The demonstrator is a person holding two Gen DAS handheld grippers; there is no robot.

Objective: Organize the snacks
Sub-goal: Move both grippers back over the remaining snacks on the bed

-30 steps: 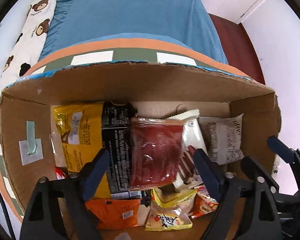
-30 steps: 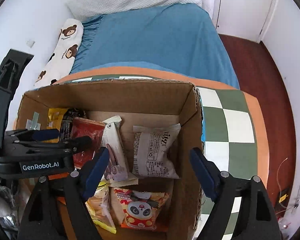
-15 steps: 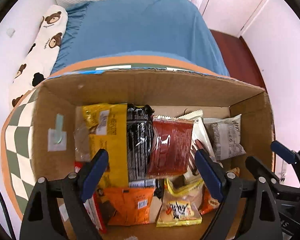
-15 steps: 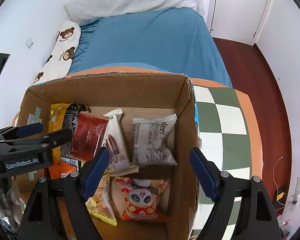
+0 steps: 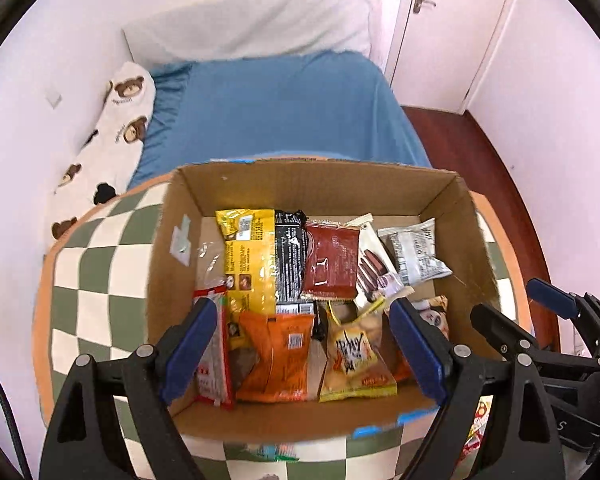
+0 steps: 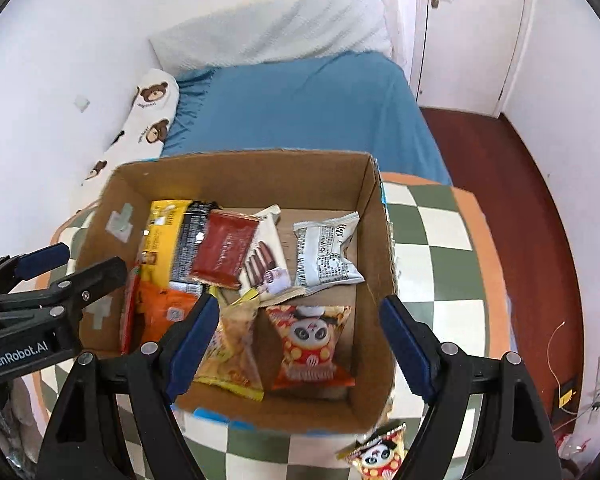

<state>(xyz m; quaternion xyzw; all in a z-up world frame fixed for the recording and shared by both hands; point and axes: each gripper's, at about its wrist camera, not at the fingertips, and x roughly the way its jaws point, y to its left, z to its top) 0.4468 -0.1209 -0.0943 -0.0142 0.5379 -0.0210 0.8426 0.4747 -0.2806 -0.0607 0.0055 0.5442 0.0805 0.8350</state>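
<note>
A cardboard box (image 5: 384,186) stands on a checkered table and holds several snack packets: a yellow bag (image 5: 250,254), a dark red packet (image 5: 330,258), an orange packet (image 5: 278,354) and a grey packet (image 5: 416,250). The box also shows in the right wrist view (image 6: 244,172), with a panda packet (image 6: 310,342) inside. My left gripper (image 5: 302,346) is open and empty above the box's near side. My right gripper (image 6: 300,344) is open and empty above the box's near right part. Another panda packet (image 6: 378,456) lies on the table outside the box.
The green-and-white checkered table (image 6: 432,240) has an orange rim. Behind it is a bed with a blue sheet (image 5: 276,108), a bear-print pillow (image 5: 112,136) and a white pillow. A white door and dark red floor (image 6: 512,184) are at the right.
Both grippers have pulled back and up from the box, so the whole box and the table around it now show. Both stay open and empty.
</note>
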